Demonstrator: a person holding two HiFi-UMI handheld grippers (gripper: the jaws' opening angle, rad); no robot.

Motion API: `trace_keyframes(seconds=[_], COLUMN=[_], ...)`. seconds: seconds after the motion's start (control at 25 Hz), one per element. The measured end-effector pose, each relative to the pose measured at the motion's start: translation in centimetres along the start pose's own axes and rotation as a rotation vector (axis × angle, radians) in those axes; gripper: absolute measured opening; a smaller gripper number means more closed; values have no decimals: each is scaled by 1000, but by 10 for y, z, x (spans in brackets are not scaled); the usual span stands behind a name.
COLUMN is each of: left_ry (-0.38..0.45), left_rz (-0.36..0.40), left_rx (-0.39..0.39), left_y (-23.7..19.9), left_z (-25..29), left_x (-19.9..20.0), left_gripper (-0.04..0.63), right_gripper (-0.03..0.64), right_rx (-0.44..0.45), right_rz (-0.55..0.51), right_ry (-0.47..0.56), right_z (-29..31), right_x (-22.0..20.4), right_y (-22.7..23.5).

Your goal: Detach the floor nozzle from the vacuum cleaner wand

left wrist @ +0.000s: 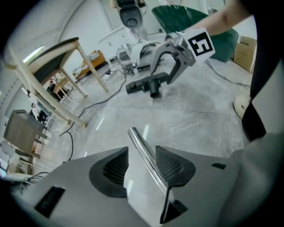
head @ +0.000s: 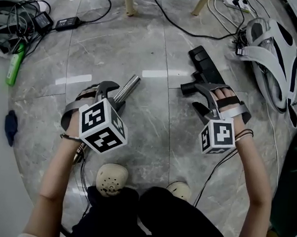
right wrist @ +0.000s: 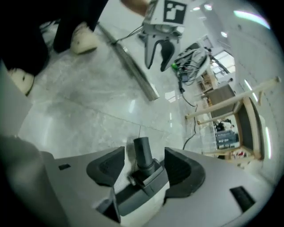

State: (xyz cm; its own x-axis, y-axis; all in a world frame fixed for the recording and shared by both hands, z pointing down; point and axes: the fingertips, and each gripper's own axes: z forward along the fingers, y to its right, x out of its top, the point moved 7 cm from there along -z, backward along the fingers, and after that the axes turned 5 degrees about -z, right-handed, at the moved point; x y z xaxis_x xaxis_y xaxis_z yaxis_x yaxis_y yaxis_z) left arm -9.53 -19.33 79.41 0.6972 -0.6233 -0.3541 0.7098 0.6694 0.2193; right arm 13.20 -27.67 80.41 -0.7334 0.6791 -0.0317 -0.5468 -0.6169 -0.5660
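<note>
The silver wand (head: 128,87) and the black floor nozzle (head: 204,64) lie apart on the grey marble floor, not joined. My left gripper (head: 112,94) hangs over the wand's near part. In the left gripper view the wand (left wrist: 144,153) runs between the jaws with a gap on each side. From the right gripper view the left gripper (right wrist: 157,55) shows its fingers spread beside the wand (right wrist: 133,71). My right gripper (head: 206,96) stands open around the nozzle's round neck (right wrist: 142,177), and neither pad touches it.
Black cables and a power adapter (head: 66,21) lie at the back left beside a green object (head: 14,64). A white and black machine (head: 273,53) lies at the right. Wooden legs (head: 128,4) stand behind. The person's shoes (head: 112,178) are close below the grippers.
</note>
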Motion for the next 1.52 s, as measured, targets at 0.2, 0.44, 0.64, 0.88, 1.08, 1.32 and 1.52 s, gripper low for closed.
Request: trace_keyframes(seconds=[0.2, 0.44, 0.64, 0.88, 1.08, 1.32, 1.52], left_ry=[387, 796, 927, 935, 950, 886, 874], left_rz=[-241, -545, -479, -581, -566, -468, -487], left_rx=[-91, -239, -175, -159, -109, -136, -199], left_y=[-4, 2, 9, -14, -35, -37, -37], left_z=[-32, -41, -35, -69, -154, -277, -390], left_x=[17, 29, 47, 80, 134, 186, 218], left_gripper=[135, 11, 11, 11, 11, 11, 11], right_gripper=[264, 21, 15, 14, 15, 15, 15], right_rx=[-118, -234, -293, -331, -352, -460, -453], right_rz=[739, 1512, 1537, 1533, 1536, 1579, 1627], right_ry=[299, 676, 704, 666, 594, 522, 476], right_z=[-57, -74, -63, -97, -171, -280, -388], right_x=[0, -11, 0, -16, -19, 9, 36], right_y=[14, -4, -15, 26, 85, 140, 185])
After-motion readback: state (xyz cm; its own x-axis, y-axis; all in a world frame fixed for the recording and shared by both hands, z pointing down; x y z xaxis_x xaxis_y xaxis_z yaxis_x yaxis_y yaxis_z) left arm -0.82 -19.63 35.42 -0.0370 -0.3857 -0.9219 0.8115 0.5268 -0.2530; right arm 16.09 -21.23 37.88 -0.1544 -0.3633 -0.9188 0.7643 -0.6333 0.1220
